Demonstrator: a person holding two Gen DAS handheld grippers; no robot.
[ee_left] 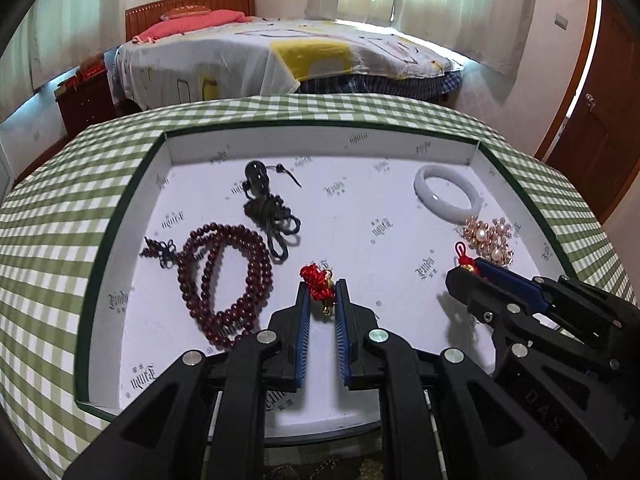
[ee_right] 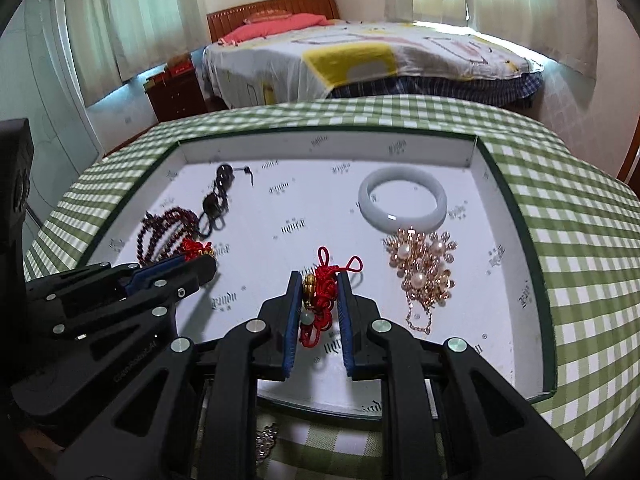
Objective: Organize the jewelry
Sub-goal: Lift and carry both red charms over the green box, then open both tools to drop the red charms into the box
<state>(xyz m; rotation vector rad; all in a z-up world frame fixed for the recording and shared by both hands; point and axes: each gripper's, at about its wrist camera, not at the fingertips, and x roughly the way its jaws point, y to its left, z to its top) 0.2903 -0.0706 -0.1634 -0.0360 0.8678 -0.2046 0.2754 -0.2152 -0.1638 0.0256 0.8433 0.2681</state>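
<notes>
Two red knotted charms are shown being carried in over a shallow white tray (ee_left: 120, 312) laid on a green-checked surface (ee_left: 52, 208); the step in hand is judged to be their placement among the sorted pieces. Nearest its near rim, the left gripper (ee_left: 322, 290) is seen with its jaws narrowed onto a red knot charm with gold bead (ee_left: 318, 280), and the right gripper (ee_right: 319, 292) likewise clamped on a red knot charm with gold and pale beads (ee_right: 320, 296). Mid-tray, a dark red bead strand (ee_left: 224, 276) lies toward the left wall and a pearl cluster brooch (ee_right: 424, 268) toward the right. Toward the far wall rest a black cord pendant (ee_left: 264, 200) and a pale bangle (ee_right: 402, 200). Lowering onto bare tray floor, then release, is judged the next requirement.
</notes>
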